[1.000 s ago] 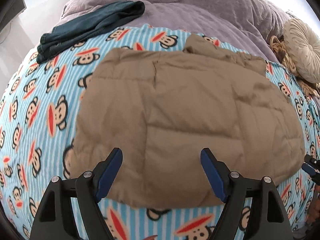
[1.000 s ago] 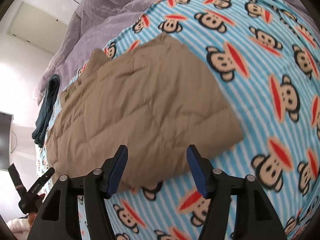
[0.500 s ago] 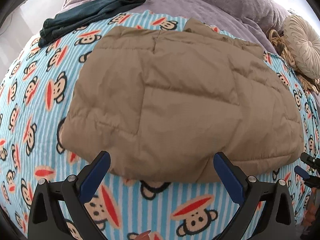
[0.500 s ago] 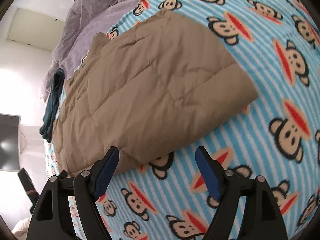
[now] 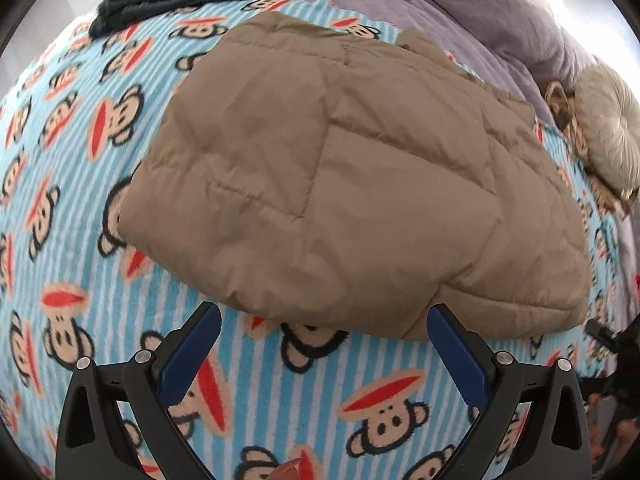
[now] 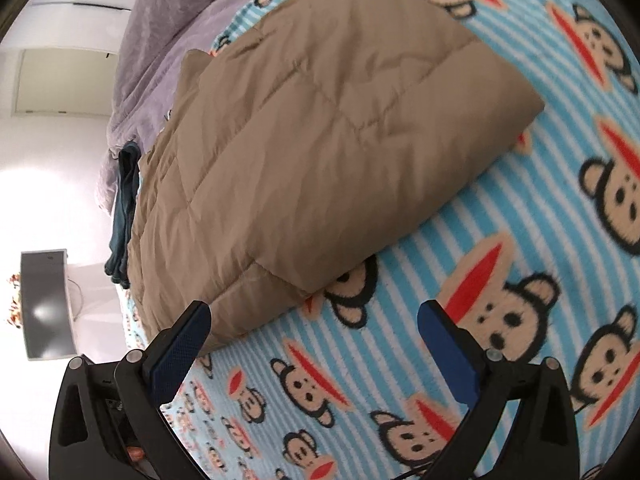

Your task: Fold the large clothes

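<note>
So both grippers let go of the tan puffer jacket [image 5: 352, 184] and back off toward its near edge. The left gripper [image 5: 322, 332] goes from half-closed over the fabric to wide open, nothing between its pads, now sitting over the monkey blanket [image 5: 248, 380]. The right gripper [image 6: 314, 330] is opening too, jaws spreading, with just the jacket's corner beside its left pad.
</note>
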A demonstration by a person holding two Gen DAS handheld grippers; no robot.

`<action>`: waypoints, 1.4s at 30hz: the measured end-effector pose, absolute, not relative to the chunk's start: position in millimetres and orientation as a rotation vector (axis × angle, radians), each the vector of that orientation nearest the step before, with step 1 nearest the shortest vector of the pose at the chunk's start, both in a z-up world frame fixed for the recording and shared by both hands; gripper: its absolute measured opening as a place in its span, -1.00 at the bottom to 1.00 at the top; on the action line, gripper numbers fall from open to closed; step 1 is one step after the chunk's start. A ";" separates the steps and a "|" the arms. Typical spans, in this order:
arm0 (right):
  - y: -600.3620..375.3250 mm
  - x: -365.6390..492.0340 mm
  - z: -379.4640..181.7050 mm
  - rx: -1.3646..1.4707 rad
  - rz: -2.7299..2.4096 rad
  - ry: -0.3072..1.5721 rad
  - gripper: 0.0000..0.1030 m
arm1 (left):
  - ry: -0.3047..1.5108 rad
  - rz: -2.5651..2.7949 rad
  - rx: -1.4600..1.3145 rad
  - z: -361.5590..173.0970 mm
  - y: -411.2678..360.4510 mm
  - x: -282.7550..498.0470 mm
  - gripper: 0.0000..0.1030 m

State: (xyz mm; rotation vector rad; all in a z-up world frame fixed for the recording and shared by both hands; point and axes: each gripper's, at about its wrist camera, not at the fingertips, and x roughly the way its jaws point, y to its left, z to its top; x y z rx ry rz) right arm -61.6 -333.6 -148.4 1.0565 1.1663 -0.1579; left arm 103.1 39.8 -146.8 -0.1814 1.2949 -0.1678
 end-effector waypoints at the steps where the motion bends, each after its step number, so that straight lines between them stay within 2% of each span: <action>1: -333.5 -61.9 -150.9 1.068 -0.154 1.171 0.99 | 1.294 -0.168 -0.201 -148.0 43.6 103.0 1.00; 11: -345.5 -64.1 -170.8 1.255 -0.108 1.090 0.99 | 1.271 -0.277 -0.713 -181.0 98.3 102.9 1.00; 28: -360.2 -17.8 -216.4 1.439 0.003 0.946 0.99 | 1.176 -0.191 -0.930 -216.1 99.6 153.4 0.99; 30: -362.3 -15.4 -219.2 1.469 -0.007 0.938 0.99 | 1.162 -0.173 -0.934 -213.7 101.6 154.1 0.59; 31: -363.1 -16.1 -219.8 1.483 -0.011 0.934 0.98 | 1.160 -0.181 -0.916 -210.9 102.3 155.4 0.16; 32: -362.9 -17.1 -220.5 1.498 -0.016 0.929 0.84 | 1.158 -0.194 -0.912 -209.9 104.0 155.3 -0.12; 33: -364.6 -19.7 -222.0 1.520 -0.031 0.930 0.68 | 1.151 -0.210 -0.902 -205.3 103.7 155.4 -0.21; 34: -366.2 -22.2 -225.2 1.541 -0.042 0.942 0.29 | 1.139 -0.222 -0.865 -197.9 102.8 155.1 -0.33; 37: -368.4 -29.4 -230.5 1.600 -0.044 0.934 -0.21 | 1.115 -0.247 -0.724 -176.1 96.1 150.3 -0.50; 38: -368.4 -29.9 -227.2 1.586 -0.035 0.930 -0.34 | 1.108 -0.255 -0.690 -169.4 93.7 149.5 -0.51; 42: -368.6 -33.5 -210.1 1.509 0.004 0.925 -0.49 | 1.086 -0.286 -0.585 -145.0 91.6 139.3 -0.51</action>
